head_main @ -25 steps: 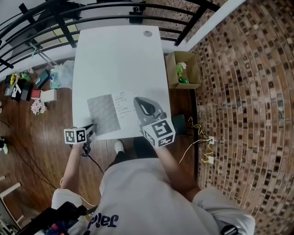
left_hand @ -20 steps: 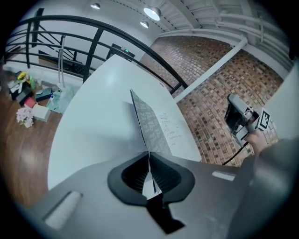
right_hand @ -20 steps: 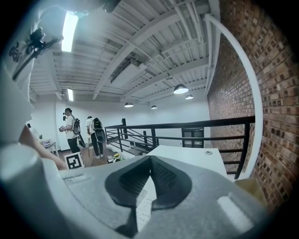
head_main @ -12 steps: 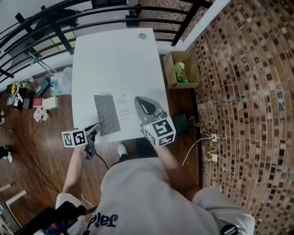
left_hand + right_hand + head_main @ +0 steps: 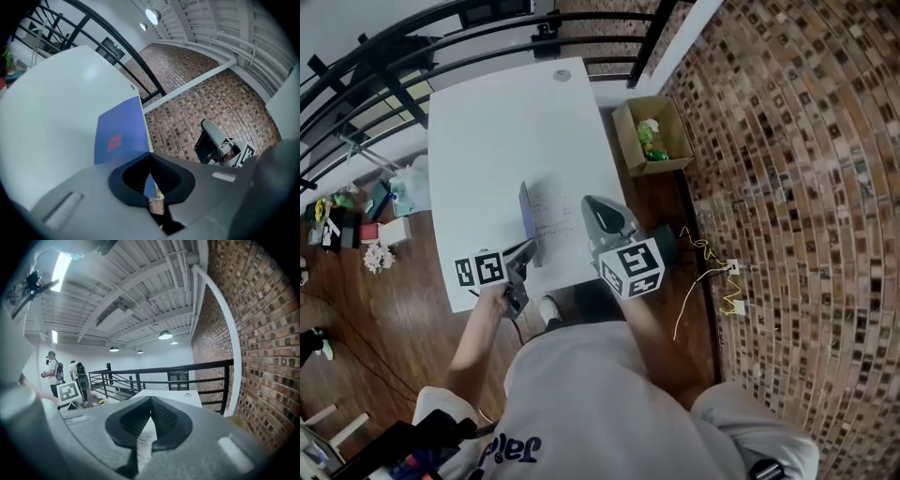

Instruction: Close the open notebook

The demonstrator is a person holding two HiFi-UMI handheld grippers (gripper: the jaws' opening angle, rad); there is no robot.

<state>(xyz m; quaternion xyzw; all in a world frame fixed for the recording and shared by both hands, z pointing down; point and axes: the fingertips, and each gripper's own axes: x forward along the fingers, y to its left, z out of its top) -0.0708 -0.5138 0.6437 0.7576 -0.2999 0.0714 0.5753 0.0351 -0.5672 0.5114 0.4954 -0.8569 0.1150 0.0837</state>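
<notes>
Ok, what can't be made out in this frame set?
- Handwriting on the right page: too small in the head view; the right gripper, shut on it, covers most in its own view.
- Red mark on the blue cover: blurred in the left gripper view; edge-on in the head view.
- Cardboard box contents: too small, head view.

Notebook (image 5: 546, 217) at the near edge of the table (image 5: 506, 122); cardboard box (image 5: 652, 136) on the floor (image 5: 394, 291) to the right; railing (image 5: 441, 28) behind.
</notes>
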